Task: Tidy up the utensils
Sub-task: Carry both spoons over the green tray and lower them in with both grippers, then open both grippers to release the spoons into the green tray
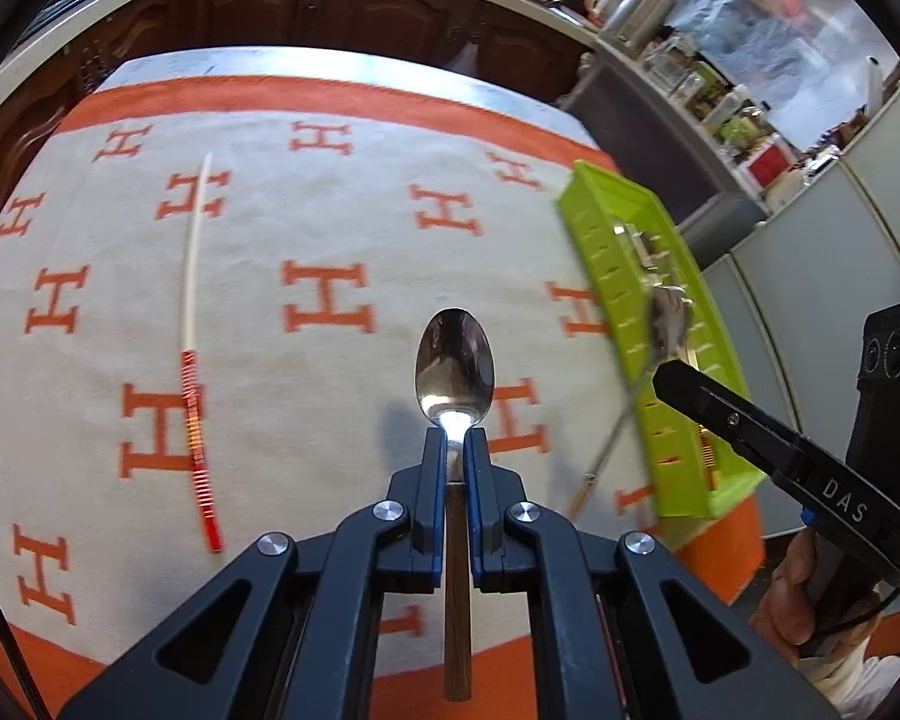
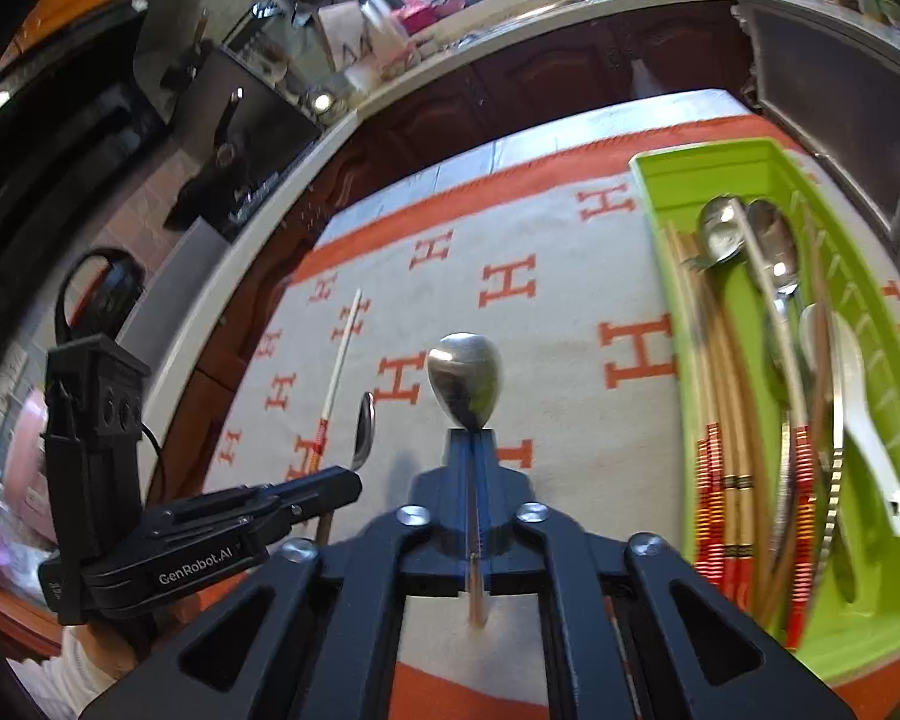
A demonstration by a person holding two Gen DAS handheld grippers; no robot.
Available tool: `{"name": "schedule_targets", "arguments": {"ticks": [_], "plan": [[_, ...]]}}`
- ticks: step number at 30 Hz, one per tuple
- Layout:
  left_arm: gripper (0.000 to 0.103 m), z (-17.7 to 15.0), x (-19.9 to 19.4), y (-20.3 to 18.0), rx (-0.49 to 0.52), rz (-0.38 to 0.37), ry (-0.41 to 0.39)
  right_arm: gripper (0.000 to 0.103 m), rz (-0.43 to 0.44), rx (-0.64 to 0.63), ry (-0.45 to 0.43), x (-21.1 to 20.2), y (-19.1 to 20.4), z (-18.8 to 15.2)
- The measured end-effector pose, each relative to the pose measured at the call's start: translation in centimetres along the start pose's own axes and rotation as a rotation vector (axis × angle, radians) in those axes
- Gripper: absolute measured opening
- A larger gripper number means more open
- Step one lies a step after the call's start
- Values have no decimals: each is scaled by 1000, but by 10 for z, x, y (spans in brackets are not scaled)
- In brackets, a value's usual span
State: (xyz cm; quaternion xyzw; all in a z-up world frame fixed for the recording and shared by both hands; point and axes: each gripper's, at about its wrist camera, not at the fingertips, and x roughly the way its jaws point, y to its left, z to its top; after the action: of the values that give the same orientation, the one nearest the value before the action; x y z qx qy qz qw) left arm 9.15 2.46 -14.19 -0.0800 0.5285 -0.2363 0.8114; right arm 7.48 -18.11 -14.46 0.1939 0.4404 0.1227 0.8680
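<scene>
Nearest the left wrist camera, the left gripper (image 1: 455, 438) is clamped on the neck of a wooden-handled spoon (image 1: 455, 360), bowl pointing forward and handle running back between the fingers toward the lens. In the right wrist view, the right gripper (image 2: 473, 438) is pinched shut on a second spoon (image 2: 465, 381), its bowl turned edge-up beyond the fingertips and its thin handle trailing back toward the camera.

Both spoons are held above the cream-and-orange tablecloth (image 1: 330, 228). The green tray (image 2: 870, 324) lies at the right side of the table with its long axis running near to far, and it already holds chopsticks, metal spoons and a white ladle-like spoon laid lengthwise. One loose chopstick (image 1: 195, 324) with a red-banded end lies on the cloth at the left, well apart from the tray.

The right gripper is plainly the nearer of the two to the tray; seen from the left wrist, it sits at the tray's near-left edge. I'd judge its spoon goes in first. Its handle already runs roughly parallel to the tray's length, so the move looks like a carry to the right. The left one has farther to travel.
</scene>
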Motion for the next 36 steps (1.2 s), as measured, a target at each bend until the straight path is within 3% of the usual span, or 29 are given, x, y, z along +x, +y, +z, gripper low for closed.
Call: {"name": "schedule_targets", "arguments": {"ticks": [5, 14, 18, 24, 27, 32, 35, 36], "plan": [[4, 20, -3, -42, 46, -56, -23, 0, -5, 55, -123, -53, -21, 14], [4, 59, 27, -116, 91, -104, -5, 0, -83, 129, -229, -110, -63, 17], [4, 66, 56, -147, 86, -99, 20, 0, -114, 180, -253, -128, -88, 16], [4, 64, 99, -173, 107, -26, 63, 0, -142, 251, -259, -135, -115, 8], [20, 59, 103, -176, 127, -12, 69, 1, -146, 275, -259, -138, -125, 6], [28, 51, 82, -171, 161, 25, 28, 1, -144, 288, -248, -133, -127, 5], [48, 45, 67, -160, 163, 56, 4, 1, -133, 271, -238, -128, -119, 5], [50, 43, 62, -155, 164, 68, -3, 1, -128, 262, -232, -125, -114, 5]]}}
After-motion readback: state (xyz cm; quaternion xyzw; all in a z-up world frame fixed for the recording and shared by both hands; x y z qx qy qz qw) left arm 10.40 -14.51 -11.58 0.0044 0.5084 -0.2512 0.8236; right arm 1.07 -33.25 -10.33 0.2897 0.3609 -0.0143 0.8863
